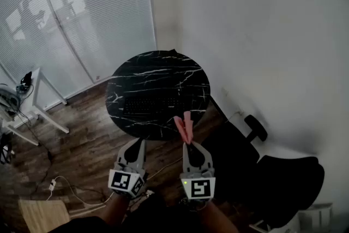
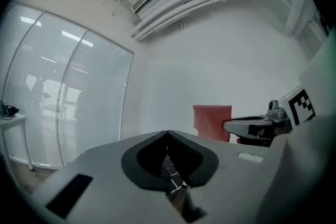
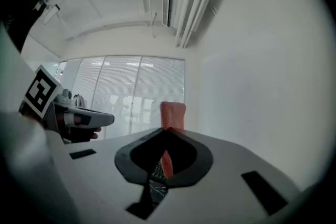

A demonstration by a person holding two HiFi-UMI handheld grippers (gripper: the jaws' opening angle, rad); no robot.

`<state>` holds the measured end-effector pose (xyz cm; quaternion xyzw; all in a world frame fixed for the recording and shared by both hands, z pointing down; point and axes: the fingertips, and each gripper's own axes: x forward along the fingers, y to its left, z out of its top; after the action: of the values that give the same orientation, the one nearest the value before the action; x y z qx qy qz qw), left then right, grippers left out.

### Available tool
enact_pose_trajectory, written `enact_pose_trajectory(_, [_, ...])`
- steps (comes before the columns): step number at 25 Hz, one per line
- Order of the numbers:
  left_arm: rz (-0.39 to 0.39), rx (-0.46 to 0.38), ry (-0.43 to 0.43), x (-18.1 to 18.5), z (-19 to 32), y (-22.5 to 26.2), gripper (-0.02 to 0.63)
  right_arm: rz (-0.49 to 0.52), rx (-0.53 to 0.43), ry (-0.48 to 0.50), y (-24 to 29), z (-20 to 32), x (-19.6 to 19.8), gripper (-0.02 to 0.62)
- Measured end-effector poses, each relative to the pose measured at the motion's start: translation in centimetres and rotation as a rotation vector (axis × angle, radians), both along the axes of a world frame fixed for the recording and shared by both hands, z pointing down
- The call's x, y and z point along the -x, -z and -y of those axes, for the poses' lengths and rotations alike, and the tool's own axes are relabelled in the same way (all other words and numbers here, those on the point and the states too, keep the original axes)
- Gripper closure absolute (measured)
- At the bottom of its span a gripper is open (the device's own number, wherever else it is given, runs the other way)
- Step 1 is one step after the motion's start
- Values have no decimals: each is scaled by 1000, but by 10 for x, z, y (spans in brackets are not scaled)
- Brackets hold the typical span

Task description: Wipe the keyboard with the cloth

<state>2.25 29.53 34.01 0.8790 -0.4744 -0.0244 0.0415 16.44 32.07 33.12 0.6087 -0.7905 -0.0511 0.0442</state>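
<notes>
A black keyboard (image 1: 151, 105) lies on the round black marble table (image 1: 158, 71) ahead of me. My right gripper (image 1: 188, 139) is shut on a pink cloth (image 1: 184, 126), which sticks up past its tips over the table's near edge. That same cloth (image 3: 171, 115) rises between the jaws in the right gripper view, and the cloth (image 2: 212, 121) appears at the right of the left gripper view. My left gripper (image 1: 143, 141) hangs to the left of it, short of the table, jaws together with nothing between them. Both are held well above the floor.
A black office chair (image 1: 272, 183) stands at the right, close to the table. White desk legs (image 1: 41, 112) and cables (image 1: 60, 185) lie on the wooden floor at the left. Blinds (image 1: 82, 13) cover the windows behind; a white wall (image 1: 256, 24) runs along the right.
</notes>
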Motion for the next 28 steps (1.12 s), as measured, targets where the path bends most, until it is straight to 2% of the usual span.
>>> enact_pose_trajectory(4, [7,27,-37,20,2,-11,606,-1,35,12,-14,5,27,592])
enact_pose_trajectory(9, [-6,73,-27,61,15,-25,606,-34,91,1,-35,16,56,592])
enact_pose_trajectory(17, [-23,127,-15,130,44,-52,606,-48,128,-8,-55,41,105,592])
enact_pose_trajectory(20, [-28,165,-21,138,56,-65,606,-33,148,-46,-57,54,102,592])
enact_pose_trajectory(28, [-16,233,-74,117,114,-95,606,-34,213,-132,-84,103,59,592])
